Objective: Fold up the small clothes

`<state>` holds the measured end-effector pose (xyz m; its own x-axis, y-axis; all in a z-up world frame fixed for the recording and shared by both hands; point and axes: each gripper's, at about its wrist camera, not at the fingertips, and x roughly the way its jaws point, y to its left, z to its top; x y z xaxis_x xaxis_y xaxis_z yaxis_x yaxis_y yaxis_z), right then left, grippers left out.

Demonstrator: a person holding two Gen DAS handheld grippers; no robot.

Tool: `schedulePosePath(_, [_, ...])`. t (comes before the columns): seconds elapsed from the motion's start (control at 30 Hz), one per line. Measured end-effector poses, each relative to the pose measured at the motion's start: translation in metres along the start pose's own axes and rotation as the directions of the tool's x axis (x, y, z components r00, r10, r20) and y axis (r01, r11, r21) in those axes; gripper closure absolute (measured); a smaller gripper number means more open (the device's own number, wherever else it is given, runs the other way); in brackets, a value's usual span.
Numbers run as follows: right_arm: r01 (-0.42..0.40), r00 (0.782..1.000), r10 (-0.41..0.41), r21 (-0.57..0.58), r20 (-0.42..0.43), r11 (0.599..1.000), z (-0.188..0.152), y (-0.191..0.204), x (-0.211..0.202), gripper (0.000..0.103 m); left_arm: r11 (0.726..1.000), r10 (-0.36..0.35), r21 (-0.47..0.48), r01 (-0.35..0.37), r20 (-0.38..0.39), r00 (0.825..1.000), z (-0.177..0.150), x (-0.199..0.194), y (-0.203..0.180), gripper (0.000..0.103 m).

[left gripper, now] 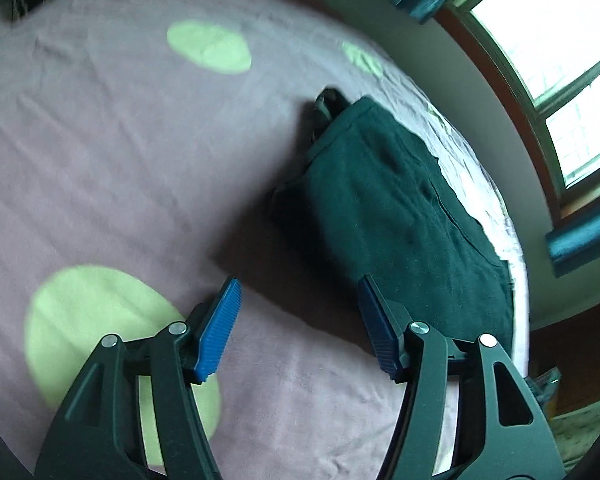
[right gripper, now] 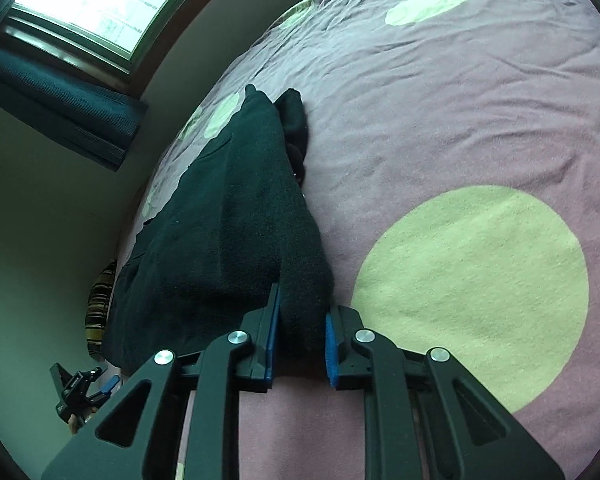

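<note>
Dark garment [right gripper: 236, 216] lengthwise along bed edge

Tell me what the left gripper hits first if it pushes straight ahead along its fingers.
Probably the pink bedsheet: the open left gripper points at bare sheet in shadow, with the dark green garment just beside its right finger. Depth is hard to judge.
</note>
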<state>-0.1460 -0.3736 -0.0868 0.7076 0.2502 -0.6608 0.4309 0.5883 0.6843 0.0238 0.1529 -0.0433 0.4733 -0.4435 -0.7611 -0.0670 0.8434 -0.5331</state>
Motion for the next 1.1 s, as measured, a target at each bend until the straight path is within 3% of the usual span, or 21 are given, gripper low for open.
schedulePosePath(0.07, [-0.012, 1.000, 0.012, -0.002, -0.001, 1.000, 0.000, -0.001, -0.001, 0.084, 0.997, -0.049, -0.055, 0.048, -0.015, 0.999, 0.004, 0.009, 0.008, 0.043])
schedulePosePath(0.17, [-0.011, 1.000, 0.011, -0.010, -0.002, 1.000, 0.000, -0.001, 0.000, 0.084, 0.995, -0.059, -0.077, 0.060, 0.017, 0.998, 0.015, 0.019, 0.013, 0.043])
schedulePosePath(0.27, [-0.012, 1.000, 0.012, -0.013, 0.001, 1.000, -0.004, -0.003, -0.002, 0.084, 0.998, -0.022, -0.056, 0.024, 0.038, 0.999, 0.022, 0.028, 0.016, 0.049])
schedulePosePath(0.47, [-0.014, 1.000, 0.014, 0.008, -0.001, 1.000, -0.010, -0.007, -0.012, 0.080, 1.000, 0.014, 0.025, -0.015, 0.056, 0.998, 0.021, 0.029, 0.008, 0.049])
schedulePosePath(0.6, [0.069, 0.998, -0.069, -0.004, 0.011, 0.998, -0.012, 0.000, -0.031, 0.072, 1.000, -0.010, 0.021, 0.009, 0.050, 0.999, 0.022, 0.029, 0.012, 0.049])
schedulePosePath(0.7, [0.180, 0.980, -0.177, -0.032, 0.087, 0.983, -0.015, 0.024, -0.056, 0.071, 1.000, -0.019, 0.026, 0.017, 0.048, 0.999, 0.022, 0.029, 0.012, 0.046])
schedulePosePath(0.77, [0.112, 0.987, -0.102, -0.070, 0.127, 0.991, -0.015, 0.053, -0.066, 0.068, 0.999, -0.037, 0.031, 0.036, 0.052, 0.998, 0.021, 0.029, 0.011, 0.041])
schedulePosePath(0.87, [-0.026, 0.994, 0.041, -0.144, 0.103, 0.989, -0.015, 0.106, -0.055, 0.051, 0.998, -0.039, 0.056, 0.036, 0.055, 0.998, 0.019, 0.029, 0.006, 0.033])
schedulePosePath(1.0, [-0.211, 0.977, 0.203, -0.233, -0.061, 0.949, -0.016, 0.179, 0.006, 0.049, 0.995, -0.041, 0.088, 0.036, 0.055, 0.998, 0.015, 0.030, 0.001, 0.025])
schedulePosePath(1.1, [-0.272, 0.958, 0.235, -0.258, -0.166, 0.927, -0.021, 0.214, 0.055, 0.049, 0.995, -0.050, 0.086, 0.045, 0.054, 0.997, 0.015, 0.031, 0.001, 0.021])
